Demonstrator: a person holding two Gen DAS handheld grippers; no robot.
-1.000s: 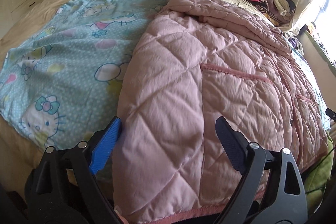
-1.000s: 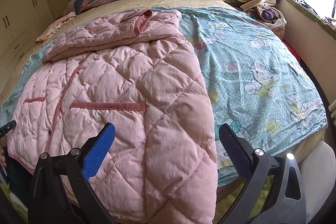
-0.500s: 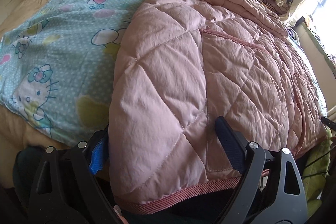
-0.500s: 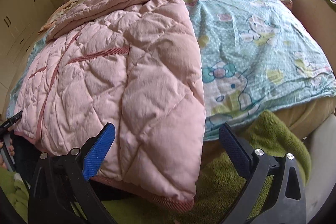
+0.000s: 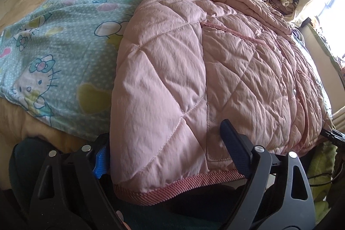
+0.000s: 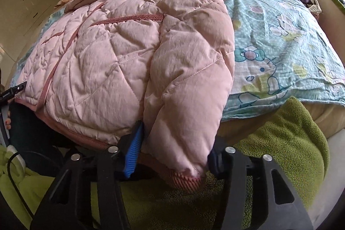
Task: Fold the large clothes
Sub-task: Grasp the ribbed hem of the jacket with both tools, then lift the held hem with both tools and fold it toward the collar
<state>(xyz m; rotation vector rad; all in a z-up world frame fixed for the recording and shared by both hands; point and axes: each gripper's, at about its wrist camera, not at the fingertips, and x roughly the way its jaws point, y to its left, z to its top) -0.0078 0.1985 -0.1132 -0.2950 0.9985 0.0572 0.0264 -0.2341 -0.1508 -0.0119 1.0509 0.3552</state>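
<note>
Pink quilted padding bulges between the jaws of the right hand-held gripper (image 6: 172, 156), which are closing on the bottom right corner of the jacket (image 6: 133, 53) just above its ribbed hem (image 6: 185, 181); the pads look pressed into the fabric there. The left hand-held gripper (image 5: 170, 152) straddles the other bottom corner, its jaws wide and still narrowing, the blue pad (image 5: 101, 162) beside the jacket's edge and the dark pad lying on top, so no real pinch yet. Outward from both, the jacket lies front up and spread along the bed (image 5: 13, 118), over a cartoon-print sheet (image 5: 54, 46), its hem hanging over the near edge and its hood end bunched towards the pillows. As a judgement, folding has barely begun: the sleeves seem tucked in, both hem corners are being taken, and the lengthwise fold up the bed remains.
</note>
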